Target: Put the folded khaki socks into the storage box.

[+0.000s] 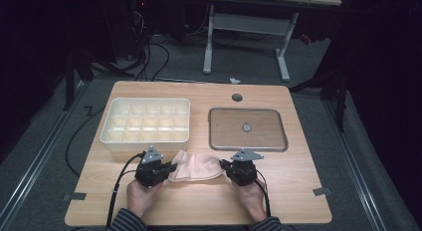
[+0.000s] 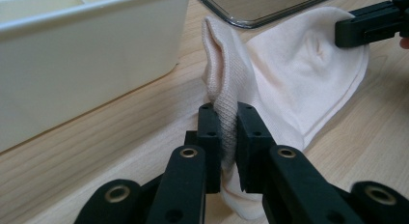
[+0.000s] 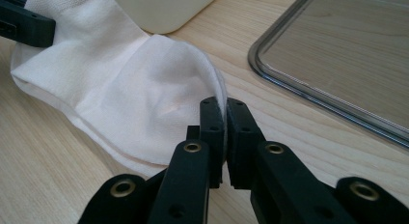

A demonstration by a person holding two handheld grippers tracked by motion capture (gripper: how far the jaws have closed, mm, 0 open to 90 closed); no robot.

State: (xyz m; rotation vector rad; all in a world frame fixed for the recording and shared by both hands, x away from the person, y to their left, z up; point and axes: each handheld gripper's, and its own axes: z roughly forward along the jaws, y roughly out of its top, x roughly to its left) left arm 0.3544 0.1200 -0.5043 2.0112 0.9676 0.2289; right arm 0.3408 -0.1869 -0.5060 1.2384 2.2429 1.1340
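A pale pink sock (image 1: 195,167) lies on the wooden table (image 1: 199,201) between my two grippers. My left gripper (image 1: 171,167) is shut on its ribbed cuff end; in the left gripper view the cuff (image 2: 226,105) stands pinched between the black pads (image 2: 251,132). My right gripper (image 1: 224,166) is shut on the sock's opposite end, where a thin fold of the sock (image 3: 144,98) runs into the closed pads (image 3: 212,132). The far gripper's jaw shows at the top corner in each gripper view.
A cream divided organiser box (image 1: 112,136) stands behind the left gripper, close to the sock. A shallow metal-rimmed tray (image 1: 284,136) lies behind the right gripper. A round grommet (image 1: 237,97) sits near the table's far edge. Cables trail off the near edge.
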